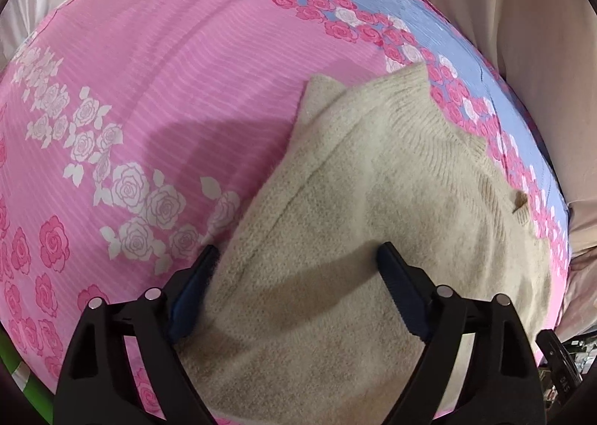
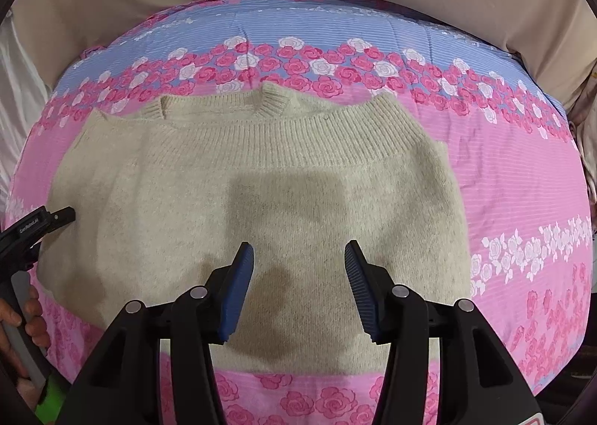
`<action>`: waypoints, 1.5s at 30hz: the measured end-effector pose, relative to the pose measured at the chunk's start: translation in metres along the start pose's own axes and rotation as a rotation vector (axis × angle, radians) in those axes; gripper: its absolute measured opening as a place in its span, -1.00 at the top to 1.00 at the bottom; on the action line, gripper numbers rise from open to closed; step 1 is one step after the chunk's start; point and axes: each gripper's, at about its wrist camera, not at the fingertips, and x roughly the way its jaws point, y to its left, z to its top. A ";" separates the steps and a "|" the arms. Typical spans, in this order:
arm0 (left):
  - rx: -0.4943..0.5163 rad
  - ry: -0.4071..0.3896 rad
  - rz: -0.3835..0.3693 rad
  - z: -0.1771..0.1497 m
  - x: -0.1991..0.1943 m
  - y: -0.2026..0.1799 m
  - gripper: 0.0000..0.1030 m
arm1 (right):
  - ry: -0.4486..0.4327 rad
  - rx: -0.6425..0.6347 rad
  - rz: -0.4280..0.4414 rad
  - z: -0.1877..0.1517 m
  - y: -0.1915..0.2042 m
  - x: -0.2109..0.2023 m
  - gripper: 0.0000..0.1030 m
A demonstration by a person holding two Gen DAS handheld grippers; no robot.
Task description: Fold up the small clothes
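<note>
Cream wool of the folded sweater [image 2: 257, 201], laid flat on the rose-printed quilt [image 2: 522, 171], could be bunched or unfolded if pinched carelessly, since the left gripper [image 1: 298, 257] is spread wide and the right gripper [image 2: 298, 253] half open, nothing being held.

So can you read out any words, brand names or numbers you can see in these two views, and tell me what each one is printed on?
"GenRoboAI": small white print on the black body of the left gripper, seen at the left edge of the right wrist view; hard to make out, so the spelling is uncertain.
White lettering on a black part at the lower right edge of the left wrist view: too blurred to read.
Beige sweater and rose-print bedcover: no text visible.
</note>
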 end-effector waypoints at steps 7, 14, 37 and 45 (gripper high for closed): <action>0.025 -0.032 0.045 0.000 0.004 -0.008 -0.76 | -0.003 -0.006 -0.002 -0.005 0.000 -0.004 -0.02; 0.034 -0.011 -0.063 0.004 -0.002 -0.012 0.20 | 0.003 0.002 0.001 -0.008 -0.003 -0.003 -0.02; 0.316 -0.033 -0.458 -0.041 -0.105 -0.172 0.71 | -0.026 0.167 -0.004 -0.022 -0.085 -0.010 -0.04; 0.559 0.025 -0.240 -0.109 -0.065 -0.250 0.44 | 0.006 0.239 -0.003 -0.039 -0.120 -0.010 -0.06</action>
